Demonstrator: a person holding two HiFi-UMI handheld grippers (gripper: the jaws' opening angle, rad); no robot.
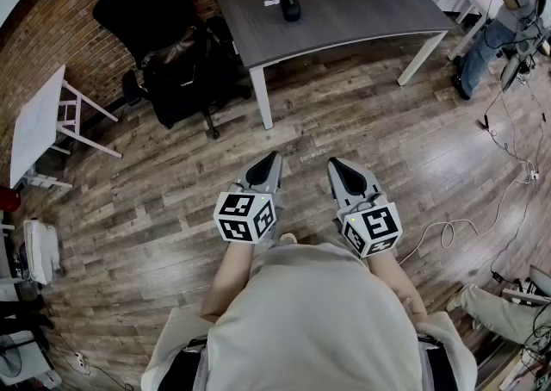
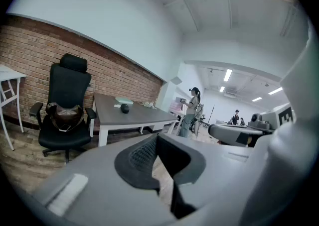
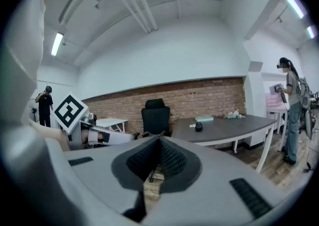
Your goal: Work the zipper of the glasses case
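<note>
Left gripper (image 1: 263,167) and right gripper (image 1: 344,170), both closed and empty, held side by side at the waist.

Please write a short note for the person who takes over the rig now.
Left tool: shut, empty.
Right tool: shut, empty.
Both are held over the wooden floor, away from the grey table.
The dark glasses case lies on that table, untouched.
Done: nothing yet.
To do: go to the table, hold the case, work its zipper.

desk item (image 1: 291,7) indistinct (too small), leg (image 1: 492,308) cropped
</note>
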